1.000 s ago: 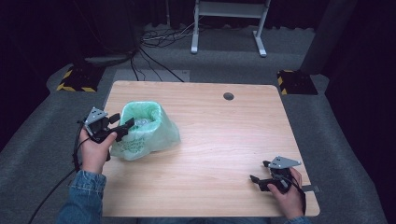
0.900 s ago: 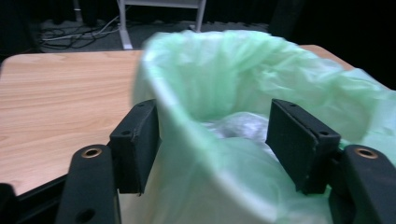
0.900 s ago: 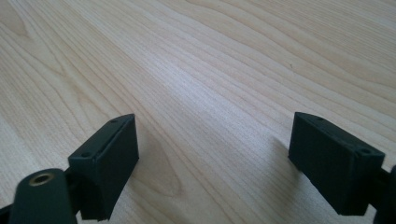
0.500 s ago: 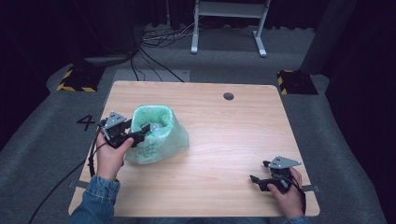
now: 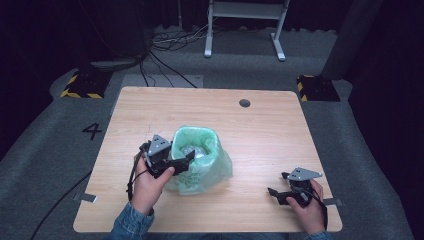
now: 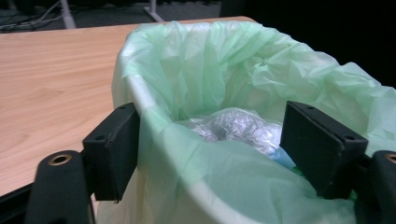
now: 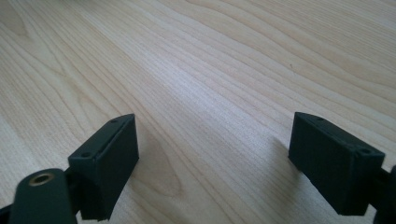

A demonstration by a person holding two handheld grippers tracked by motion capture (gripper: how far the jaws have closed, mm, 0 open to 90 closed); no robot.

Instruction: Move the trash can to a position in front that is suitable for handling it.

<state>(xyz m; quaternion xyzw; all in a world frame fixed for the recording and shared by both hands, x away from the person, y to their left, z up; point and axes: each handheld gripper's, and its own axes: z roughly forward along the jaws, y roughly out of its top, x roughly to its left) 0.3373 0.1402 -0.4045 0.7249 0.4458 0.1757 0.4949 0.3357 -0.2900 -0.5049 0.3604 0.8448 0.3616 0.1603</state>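
Left gripper (image 5: pixel 184 161) jaws straddle the rim of the green-lined bin (image 5: pixel 197 159), not visibly clamped; crumpled clear plastic (image 6: pixel 236 127) lies inside. Right gripper (image 5: pixel 278 193) rests agape on table (image 5: pixel 270 135)

Lined bin (image 5: pixel 196 159) mid-table (image 5: pixel 260 125); crumpled wrap (image 6: pixel 236 127), perhaps plastic, inside.

We see a pale, matt wood-grain table (image 5: pixel 270 130), a thin, crinkled translucent green plastic liner (image 6: pixel 243 70) and glossy crumpled clear film (image 6: pixel 236 126) inside it.
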